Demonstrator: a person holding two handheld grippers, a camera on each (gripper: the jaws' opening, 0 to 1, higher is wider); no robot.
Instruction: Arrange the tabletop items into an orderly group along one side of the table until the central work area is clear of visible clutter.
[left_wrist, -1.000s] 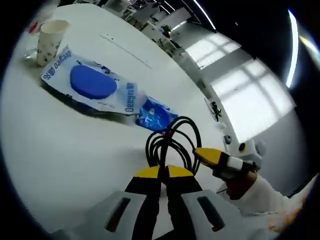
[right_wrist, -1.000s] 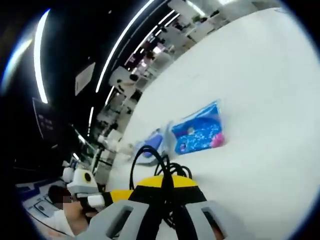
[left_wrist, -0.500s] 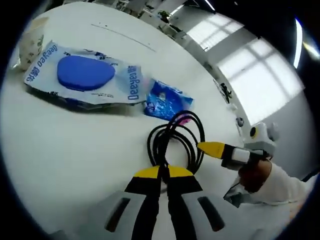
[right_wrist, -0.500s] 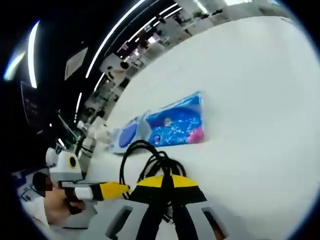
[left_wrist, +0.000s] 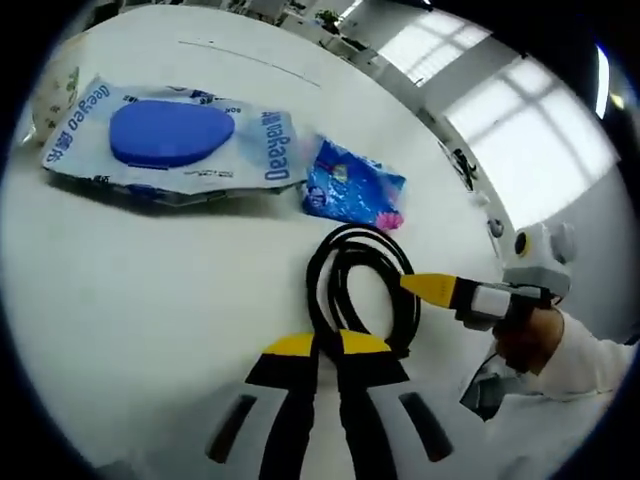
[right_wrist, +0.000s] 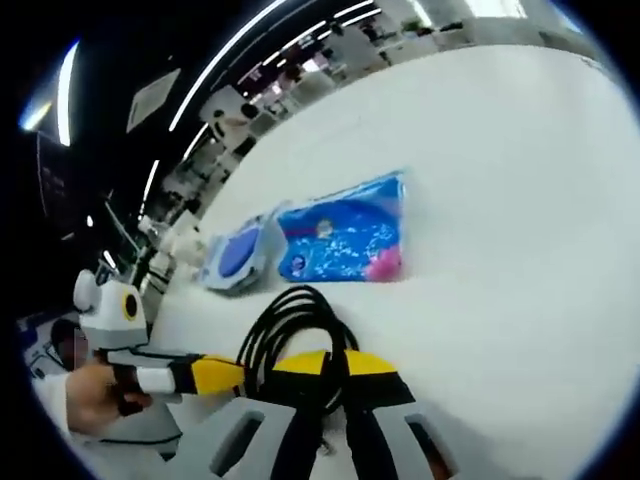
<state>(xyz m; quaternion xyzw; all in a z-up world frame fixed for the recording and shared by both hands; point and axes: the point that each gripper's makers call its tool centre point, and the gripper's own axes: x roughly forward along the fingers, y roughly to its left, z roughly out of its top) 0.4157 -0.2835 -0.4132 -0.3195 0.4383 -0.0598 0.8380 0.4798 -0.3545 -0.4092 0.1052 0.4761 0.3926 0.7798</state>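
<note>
A coiled black cable (left_wrist: 352, 262) lies low over the white table (left_wrist: 140, 290). My left gripper (left_wrist: 325, 343) is shut on its near end, and my right gripper (left_wrist: 428, 287) pinches its right side, a hand behind it. In the right gripper view, my right gripper (right_wrist: 335, 362) is shut on the same cable (right_wrist: 285, 325), with the left gripper (right_wrist: 215, 373) at the coil's left. Just beyond the coil lies a small blue pouch (left_wrist: 355, 188) (right_wrist: 345, 240). Past it sits a wipes pack with a blue lid (left_wrist: 170, 140) (right_wrist: 238, 255).
A paper cup (left_wrist: 48, 88) stands at the far left edge beside the wipes pack. Bare white tabletop (right_wrist: 520, 200) stretches to the right of the pouch. Desks and chairs stand beyond the table's far edge, with bright windows behind.
Both grippers have carried the cable coil down towards the table and nearer the blue pouch. The coil now sits flatter. The pouch and the wipes pack stay where they were.
</note>
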